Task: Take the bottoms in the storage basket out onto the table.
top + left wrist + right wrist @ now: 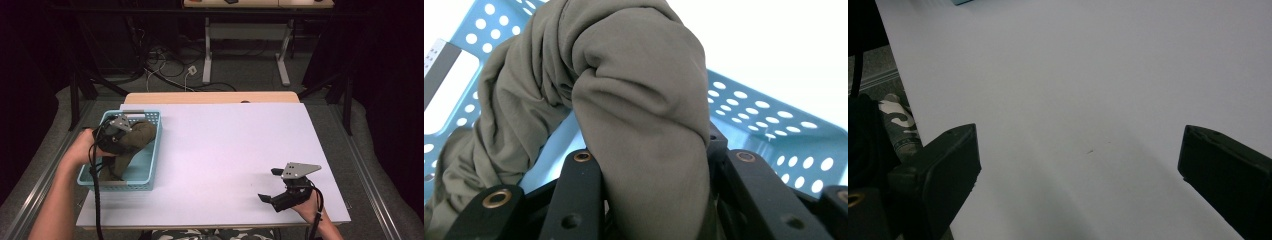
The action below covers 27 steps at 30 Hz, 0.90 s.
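In the high view, the left gripper sits at the left of the frame, over a light blue perforated basket that stands on the left part of the white table. Its jaws are clenched on an olive-brown cloth, a rolled, sausage-like bundle. The cloth's long axis runs on a slant, from the upper right inside the basket, near the far rim, down to the lower left, where its tail droops onto the basket floor. The gripped part is lifted above the rest. The right gripper rests at the lower right of the frame, low over the bare table, with its jaws spread wide and nothing between them, well apart from the basket.

In the left gripper view, the cloth bulges up from between the two black jaws at the bottom centre, pinched tight. It arches over toward the upper left and then trails down to the lower left corner. The basket wall crosses behind it on the right.

In the right gripper view, the jaws stand far apart at the lower left and lower right edges, released, with the plain white table between them.
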Each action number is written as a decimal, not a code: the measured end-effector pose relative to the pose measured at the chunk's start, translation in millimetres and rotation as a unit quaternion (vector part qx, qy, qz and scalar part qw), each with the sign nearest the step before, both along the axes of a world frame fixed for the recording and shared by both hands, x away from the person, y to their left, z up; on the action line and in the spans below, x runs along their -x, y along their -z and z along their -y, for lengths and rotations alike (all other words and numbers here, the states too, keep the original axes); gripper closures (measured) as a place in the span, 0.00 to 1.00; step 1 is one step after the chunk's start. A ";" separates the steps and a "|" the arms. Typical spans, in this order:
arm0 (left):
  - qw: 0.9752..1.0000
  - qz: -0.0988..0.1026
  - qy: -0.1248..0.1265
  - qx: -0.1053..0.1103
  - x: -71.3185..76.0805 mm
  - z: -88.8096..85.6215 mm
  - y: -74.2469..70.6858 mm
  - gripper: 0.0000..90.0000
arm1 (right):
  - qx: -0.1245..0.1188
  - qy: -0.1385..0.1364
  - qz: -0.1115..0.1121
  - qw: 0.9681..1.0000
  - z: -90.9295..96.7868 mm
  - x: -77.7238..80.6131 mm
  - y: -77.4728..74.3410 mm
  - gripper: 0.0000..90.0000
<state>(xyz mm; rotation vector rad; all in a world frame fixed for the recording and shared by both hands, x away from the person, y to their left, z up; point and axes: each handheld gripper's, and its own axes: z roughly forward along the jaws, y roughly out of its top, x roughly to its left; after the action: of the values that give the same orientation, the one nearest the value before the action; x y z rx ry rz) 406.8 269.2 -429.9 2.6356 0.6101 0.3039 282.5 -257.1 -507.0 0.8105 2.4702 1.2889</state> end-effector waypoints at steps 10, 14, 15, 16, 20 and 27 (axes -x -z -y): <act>1.000 -0.003 0.004 -0.026 -3.3 7.1 -20.1 0.73 | 0.002 -0.002 0.001 1.000 -0.5 -0.5 0.9 0.04; 1.000 -0.001 0.007 -0.027 -3.9 8.3 -26.7 0.73 | 0.002 -0.001 0.001 1.000 -0.2 0.1 0.5 0.04; 1.000 -0.001 0.007 -0.027 -3.9 8.3 -26.7 0.73 | 0.002 -0.001 0.001 1.000 -0.2 0.1 0.5 0.04; 0.999 0.000 0.009 -0.030 -3.6 9.0 -28.1 0.73 | 0.002 -0.001 0.001 1.000 -0.2 0.2 0.4 0.04; 0.999 0.000 0.013 -0.034 -3.8 11.3 -32.8 0.73 | 0.003 0.000 0.001 1.000 -0.1 0.3 0.4 0.04; 0.999 -0.003 0.018 -0.044 -6.4 14.5 -39.2 0.73 | 0.003 -0.001 0.001 1.000 0.0 -0.2 0.7 0.04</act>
<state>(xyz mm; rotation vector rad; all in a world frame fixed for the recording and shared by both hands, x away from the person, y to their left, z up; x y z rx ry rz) 413.2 254.7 -390.7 2.7291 0.5614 0.3189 282.7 -257.1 -507.7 0.8058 2.4725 1.2826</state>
